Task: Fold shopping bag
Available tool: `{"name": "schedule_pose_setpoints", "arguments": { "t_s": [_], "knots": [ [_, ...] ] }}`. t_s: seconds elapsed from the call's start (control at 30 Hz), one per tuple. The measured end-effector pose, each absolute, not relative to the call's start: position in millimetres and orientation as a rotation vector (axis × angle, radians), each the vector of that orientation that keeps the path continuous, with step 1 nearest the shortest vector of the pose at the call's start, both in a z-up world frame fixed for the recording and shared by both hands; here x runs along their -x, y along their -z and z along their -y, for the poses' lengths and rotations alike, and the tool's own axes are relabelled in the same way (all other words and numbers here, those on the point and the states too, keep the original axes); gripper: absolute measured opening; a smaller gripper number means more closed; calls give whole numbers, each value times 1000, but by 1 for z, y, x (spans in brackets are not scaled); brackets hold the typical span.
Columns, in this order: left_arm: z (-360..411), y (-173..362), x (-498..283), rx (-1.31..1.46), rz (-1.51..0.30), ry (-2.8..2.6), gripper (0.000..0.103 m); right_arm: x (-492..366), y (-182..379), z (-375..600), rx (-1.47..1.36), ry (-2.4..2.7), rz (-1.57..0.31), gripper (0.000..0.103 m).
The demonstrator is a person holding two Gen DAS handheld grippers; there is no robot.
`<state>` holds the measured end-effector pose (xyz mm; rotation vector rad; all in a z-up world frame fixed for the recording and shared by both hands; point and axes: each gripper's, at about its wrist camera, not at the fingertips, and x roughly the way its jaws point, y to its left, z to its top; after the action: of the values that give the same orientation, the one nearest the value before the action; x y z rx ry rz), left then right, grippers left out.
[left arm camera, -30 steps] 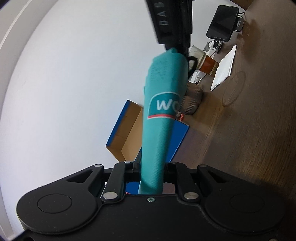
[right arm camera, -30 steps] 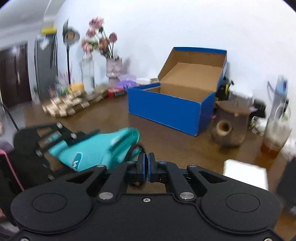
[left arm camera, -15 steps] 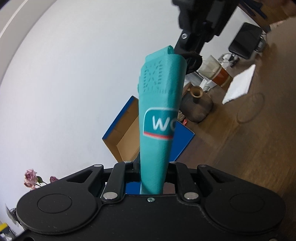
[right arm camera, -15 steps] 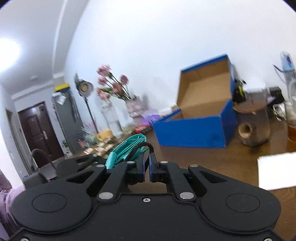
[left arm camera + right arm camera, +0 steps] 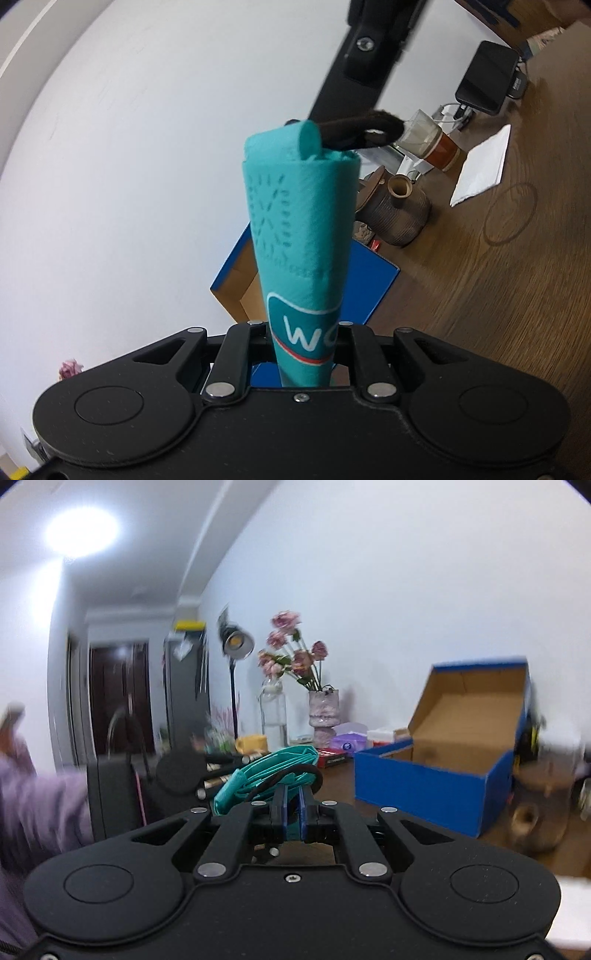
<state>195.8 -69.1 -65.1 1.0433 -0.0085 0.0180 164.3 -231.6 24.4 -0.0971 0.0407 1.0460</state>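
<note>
right claw [image 5: 291, 814] parting slightly off black loop [image 5: 356, 127]; teal bag roll [image 5: 301, 236] raised, loop at 1 o'clock.

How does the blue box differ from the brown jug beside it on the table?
1. Shape: the box has flat sides and straight edges; the jug is round with a ribbed body.
2. Opening: the box stands wide open with its lid raised, showing plain cardboard inside; the jug has only a small round mouth.
3. Size: the box is clearly larger than the jug.

Both rest on the wooden table, near the white wall.
</note>
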Motion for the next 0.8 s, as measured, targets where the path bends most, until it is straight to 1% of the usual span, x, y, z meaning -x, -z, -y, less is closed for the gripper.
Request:
{"name": "schedule_pose_setpoints", "arguments": {
  "t_s": [0.1,0.2,0.23,0.43,0.63,0.77,0.8],
  "knots": [
    [70,69,-196,-1087,28,-31,15,-157,-29,228,190,-1059,-27,9],
    [70,74,-195,-1142,47,-45,15,-155,-33,230,239,-1070,-27,20],
    [70,75,-195,-1153,48,-46,15,-154,-34,232,242,-1075,-28,21],
    [75,80,-195,-1195,41,-55,14,-152,-33,236,236,-1103,-36,20],
    [70,61,-201,-1013,-38,-54,14,-152,-20,237,145,-1044,-18,20],
    [70,53,-207,-945,-60,-105,14,-145,-11,231,110,-936,15,20],
    [71,51,-208,-927,-65,-113,14,-144,-9,228,114,-913,17,15]
  ]
}}
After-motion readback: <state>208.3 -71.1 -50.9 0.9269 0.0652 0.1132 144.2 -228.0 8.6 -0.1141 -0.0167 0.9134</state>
